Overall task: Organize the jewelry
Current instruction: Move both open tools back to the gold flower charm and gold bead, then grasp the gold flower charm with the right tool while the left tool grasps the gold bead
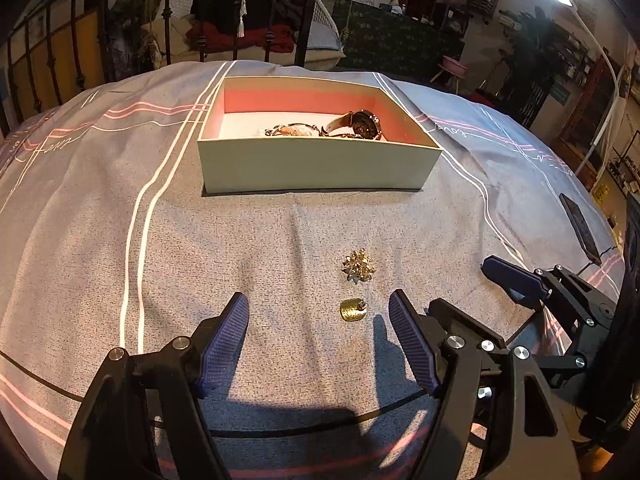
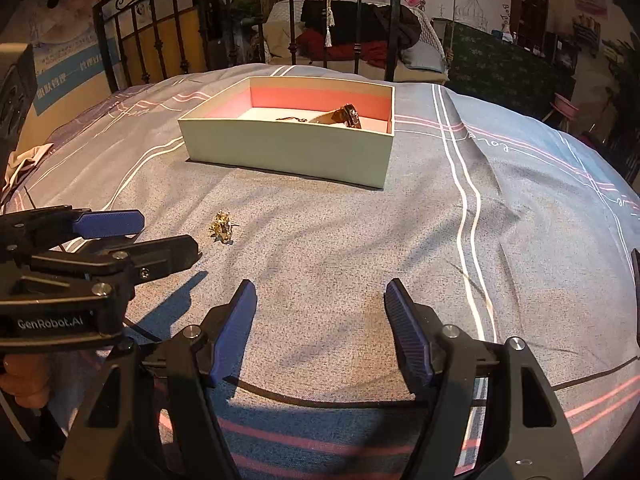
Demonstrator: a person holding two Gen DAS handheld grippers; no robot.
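Brooch [image 1: 358,266] and gold clasp [image 1: 353,310] lie on open bedspread [image 1: 120,220]; both grippers' fingers spread.

We read "GenRobot.AI" in pale letters on the black body of the left gripper [image 2: 170,236] — clear in the right wrist view. On the grey bedspread [image 2: 500,208] runs a cursive "love", seen upside down. The blue wall sign [image 2: 68,80] bears Chinese characters — too blurred for us to read.
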